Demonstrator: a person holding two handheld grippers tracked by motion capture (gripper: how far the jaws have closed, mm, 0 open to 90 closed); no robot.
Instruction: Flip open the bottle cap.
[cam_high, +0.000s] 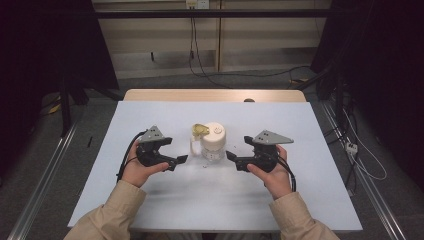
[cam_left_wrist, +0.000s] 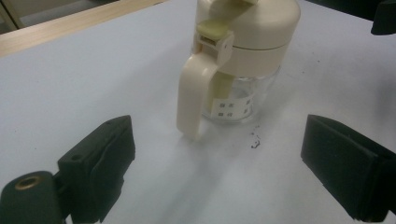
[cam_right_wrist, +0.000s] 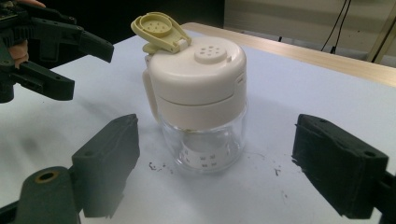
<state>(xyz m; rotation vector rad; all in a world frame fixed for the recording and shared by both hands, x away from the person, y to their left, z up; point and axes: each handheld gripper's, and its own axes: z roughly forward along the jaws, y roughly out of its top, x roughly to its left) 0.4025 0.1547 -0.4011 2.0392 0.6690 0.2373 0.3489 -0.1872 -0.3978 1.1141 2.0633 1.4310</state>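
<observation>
1. The right tongs (cam_high: 231, 156) stand released, jaws spread wide with nothing between the pads. In the right gripper view their two black jaws frame the jar, which sits ahead of them and apart from both.
2. The left tongs (cam_high: 183, 160) are likewise released and empty; in the left gripper view the jar's handle hangs between and beyond the jaws, untouched.
3. The jar (cam_high: 213, 142), a clear glass body under a cream cap, stands upright on the worktop (cam_high: 280, 200) between the two tongs, near its middle. Its long axis runs vertically.
4. Taking the jar as landmark: the right tongs lie just to its right, tips aimed at its lower side, and look the nearer of the two. The left tongs lie to its left, a little farther off, on the side of the cream handle (cam_left_wrist: 192, 100).
5. On top of the cap, a yellowish flip lid (cam_right_wrist: 159, 31) stands hinged open over the handle side, baring the perforated spout (cam_right_wrist: 210, 53).
6. My judgement: the right tongs are better placed to close across the glass body, while the left could reach the handle or the flip lid.
7. A few dark specks (cam_right_wrist: 156, 166) lie on the worktop beside the jar's base.
</observation>
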